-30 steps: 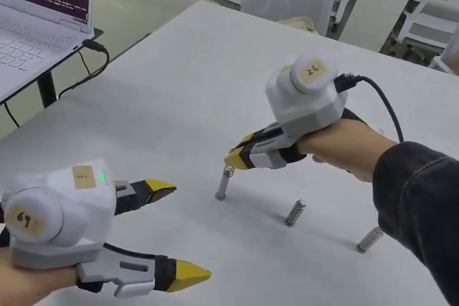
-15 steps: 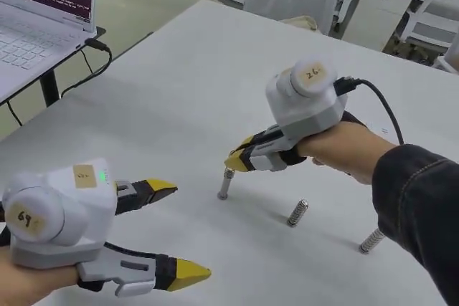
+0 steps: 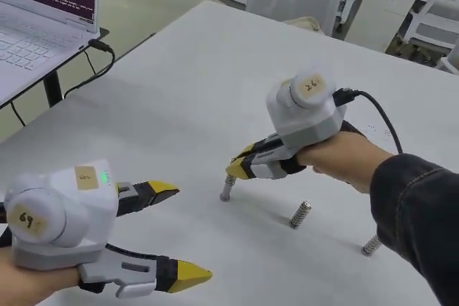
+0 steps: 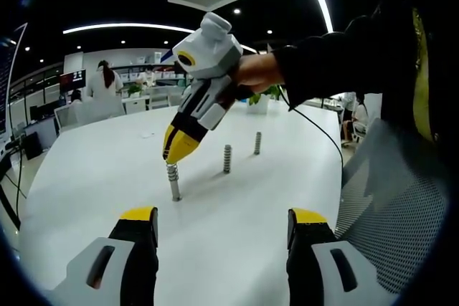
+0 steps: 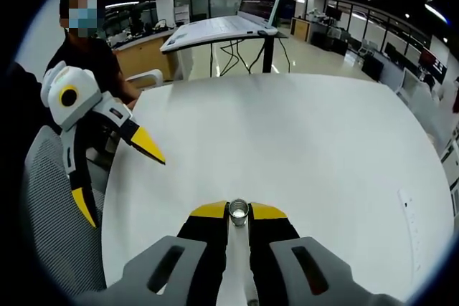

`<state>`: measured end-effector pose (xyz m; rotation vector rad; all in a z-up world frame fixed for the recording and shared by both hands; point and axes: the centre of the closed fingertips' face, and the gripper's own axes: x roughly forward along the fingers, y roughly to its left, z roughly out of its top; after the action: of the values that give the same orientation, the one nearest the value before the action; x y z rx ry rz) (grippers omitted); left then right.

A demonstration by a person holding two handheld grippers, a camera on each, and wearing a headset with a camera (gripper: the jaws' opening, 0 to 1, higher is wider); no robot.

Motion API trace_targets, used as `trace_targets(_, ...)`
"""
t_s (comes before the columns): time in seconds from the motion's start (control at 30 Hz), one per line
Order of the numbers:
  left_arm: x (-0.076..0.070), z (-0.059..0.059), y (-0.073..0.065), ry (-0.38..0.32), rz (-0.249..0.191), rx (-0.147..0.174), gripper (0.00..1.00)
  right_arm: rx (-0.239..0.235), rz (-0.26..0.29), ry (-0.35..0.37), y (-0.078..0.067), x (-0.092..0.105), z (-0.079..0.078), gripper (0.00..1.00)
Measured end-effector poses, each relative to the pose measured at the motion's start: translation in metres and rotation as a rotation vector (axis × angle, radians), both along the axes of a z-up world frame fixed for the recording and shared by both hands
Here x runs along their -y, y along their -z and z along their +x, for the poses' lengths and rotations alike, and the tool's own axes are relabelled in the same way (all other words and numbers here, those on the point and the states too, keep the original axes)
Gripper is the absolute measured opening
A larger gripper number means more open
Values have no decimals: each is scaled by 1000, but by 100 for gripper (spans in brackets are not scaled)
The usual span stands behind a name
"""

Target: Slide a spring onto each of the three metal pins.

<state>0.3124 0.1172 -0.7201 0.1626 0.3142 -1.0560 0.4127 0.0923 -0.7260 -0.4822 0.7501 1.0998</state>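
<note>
**1. Right gripper.** You hold it in your right hand above the white table, with its nose pointing to 8 o'clock in the head view. The jaws are drawn in to a narrow slot and clamp the top of the spring. In the right gripper view, the spring's round open end sits between the two yellow tips.

**2. Spring and first pin.** The spring sits on the upper part of the first pin, which stands upright on the table. In the left gripper view, the lower shank of this pin is bare down to the table surface.

**3. Remaining pins.** In the head view, the second pin stands at 4 o'clock from the first pin. The third pin stands farther out on the same bearing, just beside your dark sleeve. Both show coils along their visible length, though the coils on the third pin are less distinct.

**4. Left gripper.** You hold it in your left hand at 8 o'clock in the head view, well apart from the pins, with its nose toward 3 o'clock. The jaws are spread wide with nothing between them. A green lamp is lit on the housing.

**5. Surroundings.** A black cable leaves the rear of the right gripper toward 4 o'clock. An open laptop sits on a separate stand at 10 o'clock, beyond the table edge.
</note>
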Motion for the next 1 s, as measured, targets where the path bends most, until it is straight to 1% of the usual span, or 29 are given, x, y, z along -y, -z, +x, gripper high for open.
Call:
trace_targets(0.43, -2, 1, 1, -5, 0, -3, 70, -2, -6, 3, 15, -1, 3, 8)
trace_targets(0.6, -1, 1, 1, -6, 0, -3, 70, -10, -8, 4, 21, 0, 3, 8)
trace_targets(1.0, -2, 2, 3, -7, -1, -9, 69, -16, -13, 2, 29, 0, 2, 8)
